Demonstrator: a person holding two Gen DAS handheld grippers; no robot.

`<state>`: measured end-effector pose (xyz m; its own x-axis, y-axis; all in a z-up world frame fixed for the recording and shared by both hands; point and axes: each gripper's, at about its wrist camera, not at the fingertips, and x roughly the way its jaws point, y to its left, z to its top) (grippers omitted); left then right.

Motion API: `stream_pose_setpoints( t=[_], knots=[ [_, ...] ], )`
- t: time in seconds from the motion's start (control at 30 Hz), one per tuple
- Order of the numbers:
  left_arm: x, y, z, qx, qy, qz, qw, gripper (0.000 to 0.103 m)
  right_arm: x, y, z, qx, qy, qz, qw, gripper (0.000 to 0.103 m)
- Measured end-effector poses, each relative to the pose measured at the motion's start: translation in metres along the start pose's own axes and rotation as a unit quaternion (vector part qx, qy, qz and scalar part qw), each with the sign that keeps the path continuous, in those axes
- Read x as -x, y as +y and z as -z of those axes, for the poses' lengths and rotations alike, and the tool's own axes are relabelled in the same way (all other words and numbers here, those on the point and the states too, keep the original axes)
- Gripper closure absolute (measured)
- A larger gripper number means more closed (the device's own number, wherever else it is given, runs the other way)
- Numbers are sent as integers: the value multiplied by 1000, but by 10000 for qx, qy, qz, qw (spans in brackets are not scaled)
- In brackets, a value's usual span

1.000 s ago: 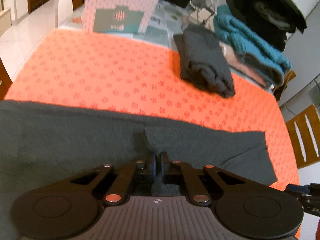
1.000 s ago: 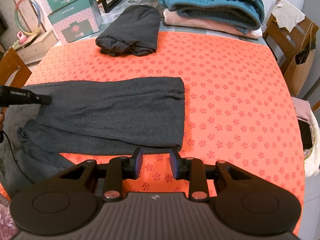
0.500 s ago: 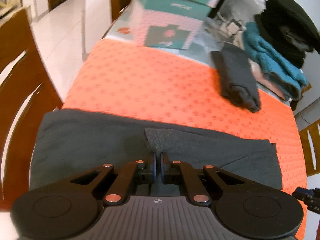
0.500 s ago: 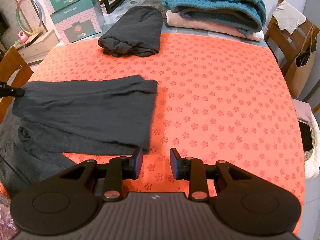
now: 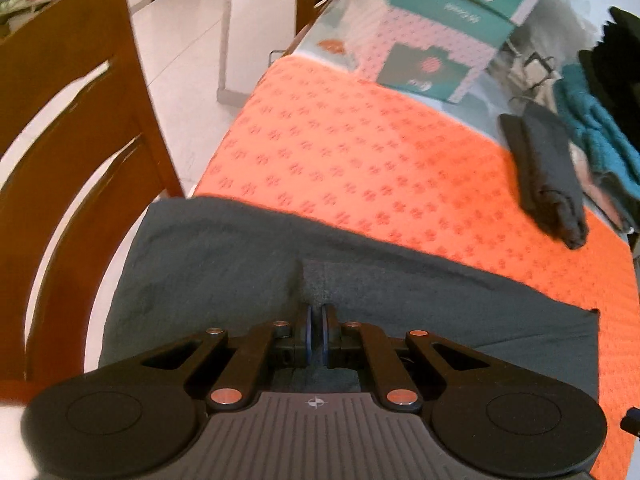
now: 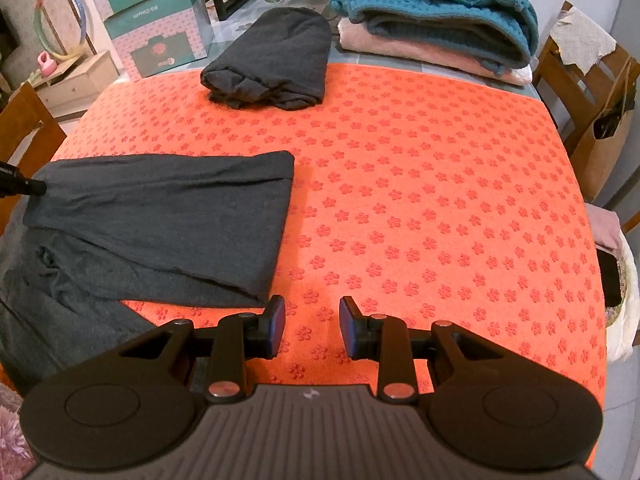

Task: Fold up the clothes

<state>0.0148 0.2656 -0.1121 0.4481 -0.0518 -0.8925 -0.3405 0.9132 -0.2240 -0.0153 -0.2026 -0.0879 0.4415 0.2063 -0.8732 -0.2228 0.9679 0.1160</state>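
A dark grey garment lies along the near left of the orange tablecloth and hangs over the table's left edge. My left gripper pinches a raised fold of it; its jaws are just starting to open, with the cloth still between the pads. From the right wrist view, the garment lies doubled over with its folded end near the table's middle, and the left gripper's tip sits at its far left corner. My right gripper hovers open over bare tablecloth just right of the garment, holding nothing.
A folded dark garment lies at the back of the table, with a teal and pink sweater stack beside it. Patterned boxes stand at the back left. Wooden chairs flank the table on the left and on the right.
My left gripper has dragged the pinched garment edge leftward, toward the chair. The garment's folded end slid left across the tablecloth. The right gripper has stayed still.
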Motion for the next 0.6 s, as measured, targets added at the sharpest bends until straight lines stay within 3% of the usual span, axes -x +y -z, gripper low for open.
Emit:
stream_pose_setpoints(
  t=[0.33,0.6],
  knots=[
    [28,14,14,402,-166,22,9991,78,9,9,3,194,-97,-39,9998,65],
    [71,26,41,328,-155,37,9993,72,23,21,15,511,-124,-250,9983,65]
  ],
)
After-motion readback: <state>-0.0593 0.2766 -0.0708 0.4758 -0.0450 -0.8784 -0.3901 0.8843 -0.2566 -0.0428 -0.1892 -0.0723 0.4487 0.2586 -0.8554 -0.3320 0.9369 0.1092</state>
